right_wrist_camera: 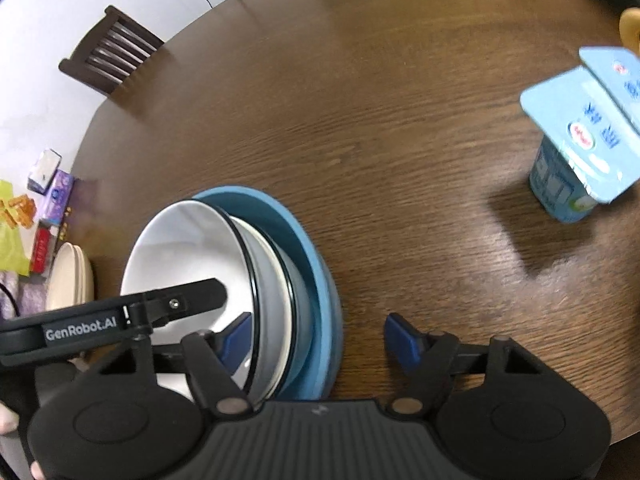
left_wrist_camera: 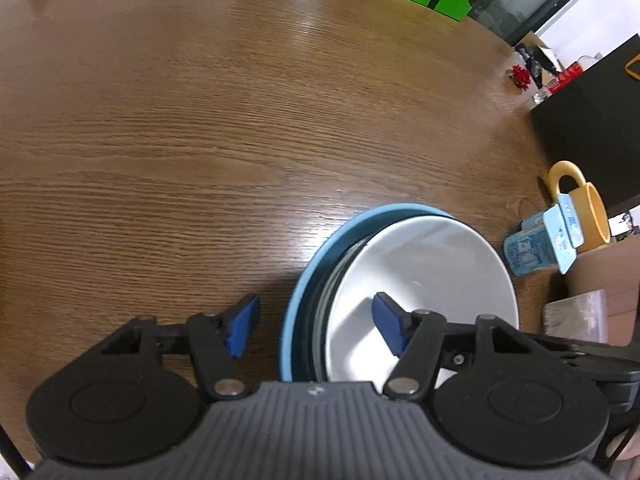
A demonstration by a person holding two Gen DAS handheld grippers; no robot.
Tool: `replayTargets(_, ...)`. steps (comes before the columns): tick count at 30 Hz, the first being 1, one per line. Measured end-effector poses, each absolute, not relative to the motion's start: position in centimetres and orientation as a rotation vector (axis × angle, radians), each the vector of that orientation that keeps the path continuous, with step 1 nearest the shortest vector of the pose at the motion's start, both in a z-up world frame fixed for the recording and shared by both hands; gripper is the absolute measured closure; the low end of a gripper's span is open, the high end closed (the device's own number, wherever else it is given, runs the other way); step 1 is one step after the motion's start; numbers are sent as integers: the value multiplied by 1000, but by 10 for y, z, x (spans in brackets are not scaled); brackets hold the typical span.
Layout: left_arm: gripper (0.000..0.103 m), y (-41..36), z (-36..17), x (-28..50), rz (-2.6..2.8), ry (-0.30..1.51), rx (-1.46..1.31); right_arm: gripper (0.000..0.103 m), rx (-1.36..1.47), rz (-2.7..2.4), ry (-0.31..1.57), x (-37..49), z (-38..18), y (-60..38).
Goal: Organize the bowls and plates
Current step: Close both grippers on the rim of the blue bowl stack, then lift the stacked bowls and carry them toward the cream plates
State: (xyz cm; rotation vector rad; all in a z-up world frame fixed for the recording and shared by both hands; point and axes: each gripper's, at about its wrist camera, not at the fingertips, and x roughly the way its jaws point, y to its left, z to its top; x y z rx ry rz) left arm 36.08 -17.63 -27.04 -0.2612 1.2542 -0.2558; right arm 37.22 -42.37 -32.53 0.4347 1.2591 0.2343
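The left tool (left_wrist_camera: 314, 328) is straddling the near rim of the stacked bowls (left_wrist_camera: 424, 280), jaws partly open, pads not pressing. The right tool (right_wrist_camera: 318, 340) is straddling the opposite rim likewise. The stack is sitting on the tabletop (left_wrist_camera: 200, 120); farther off, a yogurt cup (right_wrist_camera: 576, 160) is standing.

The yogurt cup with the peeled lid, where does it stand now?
The yogurt cup stands on the table's right side in both views, beside the yellow mug, apart from the stacked bowls.
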Motion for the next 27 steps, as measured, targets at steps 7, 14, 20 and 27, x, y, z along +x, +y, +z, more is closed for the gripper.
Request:
replayTargets(7,54,-178,-273,362,-287,1252,-303,53,510,299,1249,371,-330,-423)
replayTargets(14,54,-177,-271,358,-286,1235,-296,54,525,301,1240,372,-334,-426)
replayTargets(20,54,-179,-271,357,-283,1223,-288,54,524,300,1231,364,-330,-428)
replayTargets(27,54,-179,-271,358,-287,1218,-276,54,531,295,1220,360,-330,-431)
